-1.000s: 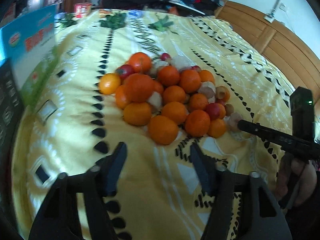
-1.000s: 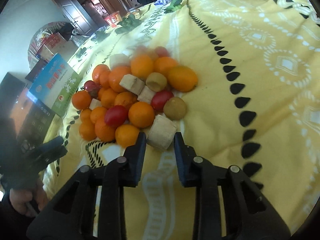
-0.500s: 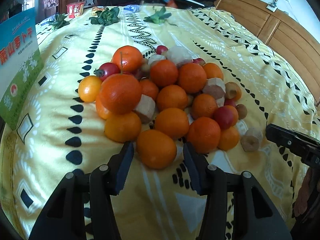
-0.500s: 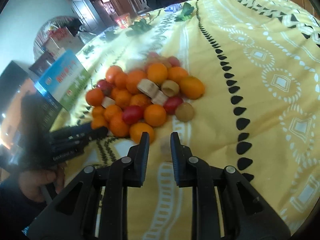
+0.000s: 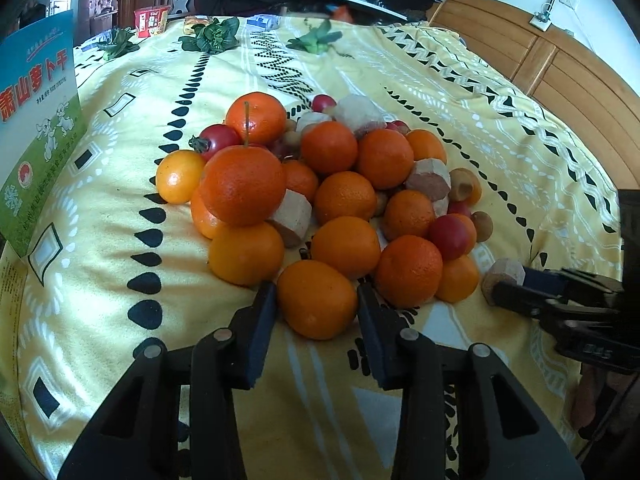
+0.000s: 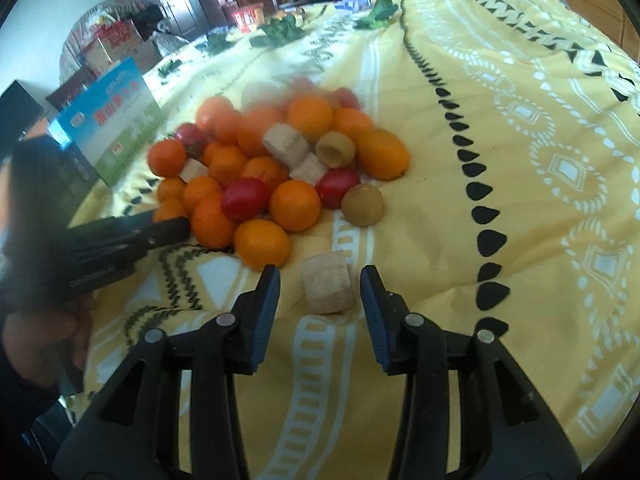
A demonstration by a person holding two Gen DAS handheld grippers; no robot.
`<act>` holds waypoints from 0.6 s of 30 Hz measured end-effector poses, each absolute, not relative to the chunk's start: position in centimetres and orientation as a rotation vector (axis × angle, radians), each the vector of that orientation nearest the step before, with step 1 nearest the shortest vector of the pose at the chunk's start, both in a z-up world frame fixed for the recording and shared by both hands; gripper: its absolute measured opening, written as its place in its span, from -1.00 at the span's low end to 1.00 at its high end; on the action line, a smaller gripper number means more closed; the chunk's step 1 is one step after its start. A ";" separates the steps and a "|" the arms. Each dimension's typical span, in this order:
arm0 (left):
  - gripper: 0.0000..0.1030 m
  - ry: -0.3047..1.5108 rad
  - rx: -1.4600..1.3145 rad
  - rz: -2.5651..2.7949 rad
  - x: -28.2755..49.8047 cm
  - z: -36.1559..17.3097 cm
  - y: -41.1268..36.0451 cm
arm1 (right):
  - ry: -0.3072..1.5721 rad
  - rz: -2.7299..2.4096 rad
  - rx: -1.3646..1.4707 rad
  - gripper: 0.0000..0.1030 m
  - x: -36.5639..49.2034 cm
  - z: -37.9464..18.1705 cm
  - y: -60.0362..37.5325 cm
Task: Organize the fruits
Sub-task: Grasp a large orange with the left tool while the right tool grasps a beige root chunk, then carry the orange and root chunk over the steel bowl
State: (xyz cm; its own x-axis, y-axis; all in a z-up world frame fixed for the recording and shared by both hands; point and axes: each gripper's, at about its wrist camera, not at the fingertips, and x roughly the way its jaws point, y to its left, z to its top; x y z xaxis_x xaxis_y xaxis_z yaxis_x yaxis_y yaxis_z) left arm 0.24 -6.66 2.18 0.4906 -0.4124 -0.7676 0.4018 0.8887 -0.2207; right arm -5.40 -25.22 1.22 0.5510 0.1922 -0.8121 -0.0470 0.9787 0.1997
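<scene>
A pile of fruit point(image 5: 328, 184) lies on the yellow patterned bedspread point(image 5: 460, 92): several oranges, red tomatoes, brown round fruits and beige cut chunks. My left gripper point(image 5: 316, 296) is closing around the front orange point(image 5: 316, 300), and both pads touch its sides. In the right wrist view it reaches in from the left, the left gripper point(image 6: 176, 226) at the pile's edge point(image 6: 256, 168). My right gripper point(image 6: 320, 280) is opening. A beige chunk point(image 6: 328, 288) lies on the cloth between its fingers with a gap on each side. That chunk point(image 5: 504, 274) also shows at the right gripper point(image 5: 496, 292) tips.
A blue and green box point(image 5: 36, 120) stands at the left edge of the bed. Leafy greens point(image 5: 212, 36) and a red snack cup point(image 5: 150, 20) sit at the far end. A wooden headboard point(image 5: 560, 80) runs along the right. A hand point(image 6: 44, 332) holds the left gripper.
My left gripper moved up to the pile and narrowed around the front orange. My right gripper drew the beige chunk away from the pile, then opened, leaving it on the cloth.
</scene>
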 end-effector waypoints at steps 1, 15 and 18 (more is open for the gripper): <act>-0.20 0.923 -0.014 -0.496 0.1 2.5 -6.6 | 0.990 0.131 0.162 -0.43 -5.3 1.0 -25.3; -0.20 0.607 -0.103 -0.354 -6.0 17.5 4.8 | 0.699 0.317 0.151 -0.52 -7.4 15.0 -17.9; -0.20 0.552 -0.117 -0.252 -7.6 20.6 9.9 | 0.646 0.421 0.131 -0.52 -7.1 18.3 -13.2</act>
